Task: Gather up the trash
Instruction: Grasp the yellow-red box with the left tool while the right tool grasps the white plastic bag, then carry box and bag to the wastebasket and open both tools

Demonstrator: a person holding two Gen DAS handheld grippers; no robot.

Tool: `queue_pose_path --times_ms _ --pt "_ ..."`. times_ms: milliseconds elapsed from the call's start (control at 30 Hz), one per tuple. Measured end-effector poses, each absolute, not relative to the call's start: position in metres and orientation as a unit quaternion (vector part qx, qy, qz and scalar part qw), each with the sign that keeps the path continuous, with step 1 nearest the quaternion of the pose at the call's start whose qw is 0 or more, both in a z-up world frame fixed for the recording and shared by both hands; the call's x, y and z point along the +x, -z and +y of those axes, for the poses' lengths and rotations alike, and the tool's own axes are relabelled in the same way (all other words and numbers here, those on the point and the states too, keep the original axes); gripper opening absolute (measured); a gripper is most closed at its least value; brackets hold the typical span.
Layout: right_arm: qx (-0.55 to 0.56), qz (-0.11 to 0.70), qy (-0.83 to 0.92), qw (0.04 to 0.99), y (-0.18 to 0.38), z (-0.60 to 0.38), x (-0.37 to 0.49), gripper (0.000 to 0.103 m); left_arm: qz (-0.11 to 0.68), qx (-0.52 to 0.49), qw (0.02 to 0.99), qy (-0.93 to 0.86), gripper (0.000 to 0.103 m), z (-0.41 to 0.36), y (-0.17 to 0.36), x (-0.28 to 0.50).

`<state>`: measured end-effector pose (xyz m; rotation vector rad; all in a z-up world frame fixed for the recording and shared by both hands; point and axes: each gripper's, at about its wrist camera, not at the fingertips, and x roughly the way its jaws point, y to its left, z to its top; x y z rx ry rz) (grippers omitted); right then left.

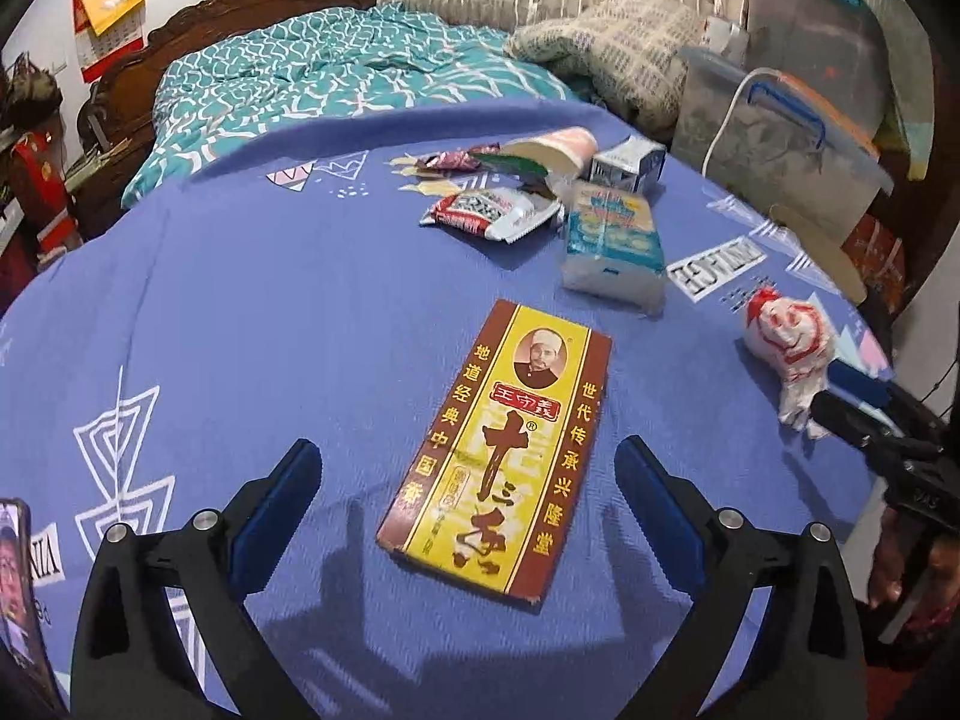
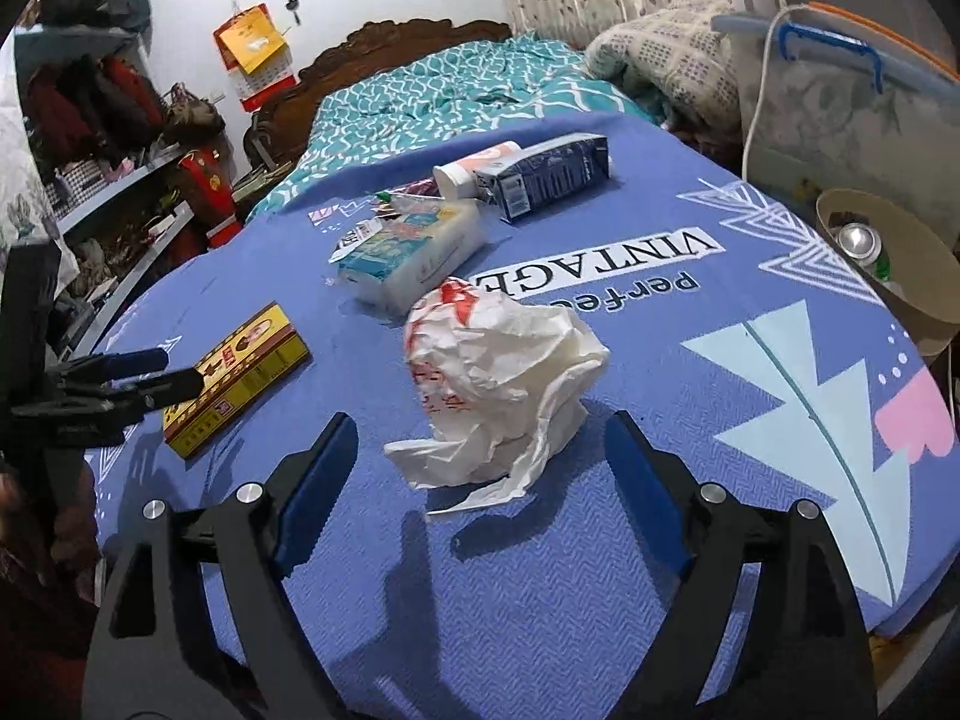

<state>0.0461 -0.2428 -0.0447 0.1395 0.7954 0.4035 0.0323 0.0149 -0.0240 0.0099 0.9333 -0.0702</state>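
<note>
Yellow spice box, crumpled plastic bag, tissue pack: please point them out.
yellow spice box (image 1: 504, 450), left wrist view, printed top face.
crumpled plastic bag (image 2: 498, 384), right wrist view, wrinkled middle.
tissue pack (image 2: 414, 252), right wrist view, top.

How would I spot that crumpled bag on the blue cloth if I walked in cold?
Start at the blue patterned cloth. Just in front of the open right hand-held gripper lies the crumpled plastic bag, near the tissue pack. It alone is a wrinkled white ball with red print; its neighbours are flat boxes and packets.
</note>
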Motion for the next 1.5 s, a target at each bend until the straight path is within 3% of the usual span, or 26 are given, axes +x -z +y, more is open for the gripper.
queue_pose_path --times_ms 700,767,800,833,867,900,967,1267,1300,1333,1433,1500 --pt "0.075 0.404 -0.182 0.894 0.058 -0.238 0.065 0.085 0.457 0.062 0.887 0.01 0.093 -0.009 0.044 0.041" --pt "0.07 0.402 -0.179 0.895 0.059 -0.237 0.064 0.084 0.459 0.067 0.886 0.01 0.084 -0.009 0.046 0.041" --pt "0.066 0.401 -0.177 0.896 0.059 -0.236 0.064 0.084 0.463 0.068 0.884 0.011 0.072 -0.01 0.048 0.041" --pt "0.063 0.4 -0.176 0.897 0.059 -0.235 0.063 0.077 0.464 0.065 0.883 0.015 0.069 -0.009 0.048 0.041" --pt "0.057 0.398 -0.172 0.899 0.059 -0.234 0.063 0.054 0.46 0.064 0.886 0.018 0.067 -0.009 0.047 0.04" --pt "0.049 0.397 -0.166 0.902 0.059 -0.234 0.062 0.039 0.455 0.067 0.888 0.019 0.064 -0.01 0.046 0.039" --pt "0.045 0.399 -0.162 0.902 0.06 -0.236 0.064 0.03 0.449 0.066 0.891 0.025 0.062 -0.011 0.043 0.037" --pt "0.13 0.384 -0.149 0.902 0.053 -0.277 0.061 0.027 0.419 0.014 0.9 0.121 0.06 -0.035 0.0 0.047" --pt "0.137 0.378 -0.143 0.904 0.051 -0.284 0.06 0.027 0.418 0.008 0.899 0.134 0.055 -0.04 -0.003 0.05" --pt "0.142 0.376 -0.139 0.905 0.05 -0.288 0.061 0.027 0.418 0.004 0.896 0.148 0.035 -0.047 -0.005 0.053" --pt "0.164 0.375 -0.122 0.904 0.052 -0.309 0.062 0.027 0.432 -0.006 0.883 0.183 0.022 -0.069 -0.006 0.07" --pt "0.18 0.377 -0.11 0.902 0.056 -0.323 0.062 0.027 0.443 -0.002 0.875 0.193 0.022 -0.086 0.0 0.084"
